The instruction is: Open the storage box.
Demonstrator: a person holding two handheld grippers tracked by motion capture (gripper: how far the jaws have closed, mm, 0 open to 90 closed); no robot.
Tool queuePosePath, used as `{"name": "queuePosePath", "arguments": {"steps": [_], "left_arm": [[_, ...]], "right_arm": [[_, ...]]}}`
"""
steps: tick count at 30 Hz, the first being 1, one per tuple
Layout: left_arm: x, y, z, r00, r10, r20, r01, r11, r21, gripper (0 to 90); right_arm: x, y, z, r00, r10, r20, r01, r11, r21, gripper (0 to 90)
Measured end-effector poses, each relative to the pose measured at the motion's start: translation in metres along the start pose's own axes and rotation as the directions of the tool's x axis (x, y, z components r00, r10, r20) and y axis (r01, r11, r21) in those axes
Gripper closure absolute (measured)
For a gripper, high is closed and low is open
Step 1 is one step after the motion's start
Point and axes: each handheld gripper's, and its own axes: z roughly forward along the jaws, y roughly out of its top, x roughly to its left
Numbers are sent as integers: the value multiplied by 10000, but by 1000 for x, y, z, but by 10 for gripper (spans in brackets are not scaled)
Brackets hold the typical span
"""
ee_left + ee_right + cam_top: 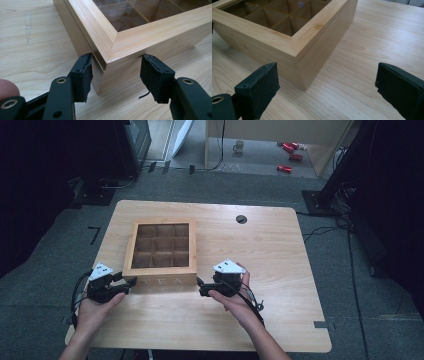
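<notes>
A light wooden box [161, 251] with a glass lid over a grid of compartments sits at the left middle of the table, the letters "TEA" on its front face. My left gripper [125, 285] is at the box's front left corner. In the left gripper view, its pads [83, 75] press on the two faces that meet at that corner of the box [120, 45]. My right gripper [200, 287] sits just off the front right corner. In the right gripper view it [324, 87] stands wide open, with the box corner [287, 37] ahead of the jaws and untouched.
The wooden table [260, 250] has a round cable hole [241, 218] at the back. On the floor beyond stand a mug [239, 146] and red cans [287, 157]. Dark stands and cables flank the table's right side.
</notes>
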Motion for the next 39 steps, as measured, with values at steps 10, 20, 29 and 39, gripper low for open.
{"name": "queuePosePath", "arguments": {"steps": [10,20,29,39], "left_arm": [[0,0,-2,9999,144,-72,-145,9998,-170,454],[-1,1,-3,9998,187,-57,-189,9993,-322,455],[1,1,-4,10000,56,55,-54,9993,-371,452],[7,2,-5,9993,-347,-136,338,9974,-631,454]], "right_arm": [[12,2,18,9995,-168,-261,170,9998,85,49],[17,1,34,9994,-190,-289,196,9996,198,71],[14,2,38,9998,10,-190,-9,10000,51,132],[15,6,37,9998,-163,-91,163,9998,-70,135]]}}
